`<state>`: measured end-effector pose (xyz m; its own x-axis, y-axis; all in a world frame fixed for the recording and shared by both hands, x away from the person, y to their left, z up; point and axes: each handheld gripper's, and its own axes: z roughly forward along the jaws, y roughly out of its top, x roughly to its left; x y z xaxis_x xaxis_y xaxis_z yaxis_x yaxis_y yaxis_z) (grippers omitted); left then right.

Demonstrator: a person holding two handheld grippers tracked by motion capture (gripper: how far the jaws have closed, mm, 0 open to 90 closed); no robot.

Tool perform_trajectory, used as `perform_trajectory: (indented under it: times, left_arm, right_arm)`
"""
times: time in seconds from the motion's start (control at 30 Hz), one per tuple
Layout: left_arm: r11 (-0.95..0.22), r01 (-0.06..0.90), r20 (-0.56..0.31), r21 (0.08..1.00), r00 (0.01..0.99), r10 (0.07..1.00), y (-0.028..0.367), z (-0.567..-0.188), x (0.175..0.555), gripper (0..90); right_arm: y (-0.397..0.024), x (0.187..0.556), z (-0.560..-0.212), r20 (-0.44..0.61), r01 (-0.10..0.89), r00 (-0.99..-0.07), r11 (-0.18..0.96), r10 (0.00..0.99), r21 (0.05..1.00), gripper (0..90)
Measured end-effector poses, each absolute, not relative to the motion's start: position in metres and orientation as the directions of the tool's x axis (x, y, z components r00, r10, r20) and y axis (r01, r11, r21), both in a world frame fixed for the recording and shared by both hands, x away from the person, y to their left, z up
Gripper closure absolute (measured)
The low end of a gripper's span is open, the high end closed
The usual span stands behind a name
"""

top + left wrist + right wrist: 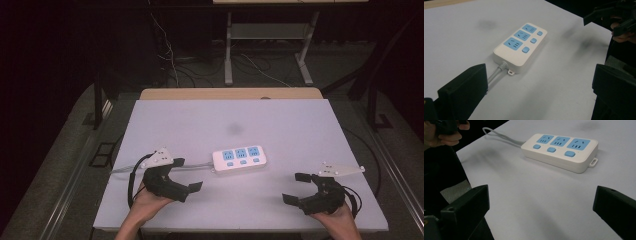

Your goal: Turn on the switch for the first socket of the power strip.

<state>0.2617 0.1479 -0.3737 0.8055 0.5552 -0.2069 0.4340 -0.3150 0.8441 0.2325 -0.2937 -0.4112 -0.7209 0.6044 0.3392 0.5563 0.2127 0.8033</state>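
Power strip [239,158]: white, oblong, rounded corners, three blue sockets in a row, a blue button beside each, small lug at each end.
Cable [125,170]: pale grey, runs toward the table's left edge.
Place: flat on the white table [280,125], nearer the front edge, between the grippers.
Left gripper [186,175]: jaws wide apart, holding nothing.
Right gripper [295,188]: jaws wide apart, holding nothing.

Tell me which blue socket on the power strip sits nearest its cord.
The end socket, beside the cord; the other two sit farther along the power strip.
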Motion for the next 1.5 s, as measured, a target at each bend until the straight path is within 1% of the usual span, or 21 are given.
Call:
perform_trajectory:
  times: [0.57,1.0,1.5]
  left_arm:
    - [-0.354,0.442,-0.201,0.824,0.813,0.547,0.138,-0.366,0.283,0.0]
    - [-0.393,0.438,-0.185,0.809,0.824,0.536,0.12,-0.358,0.303,0.0]
    - [-0.431,0.448,-0.181,0.783,0.828,0.531,0.105,-0.36,0.319,0.0]
  right_arm:
    - [-0.295,0.233,-0.411,0.338,0.554,-0.72,0.211,0.606,0.805,0.3]
    - [-0.295,0.233,-0.411,0.337,0.554,-0.722,0.213,0.604,0.805,0.2]
    - [-0.295,0.233,-0.412,0.332,0.552,-0.724,0.219,0.605,0.805,0.2]
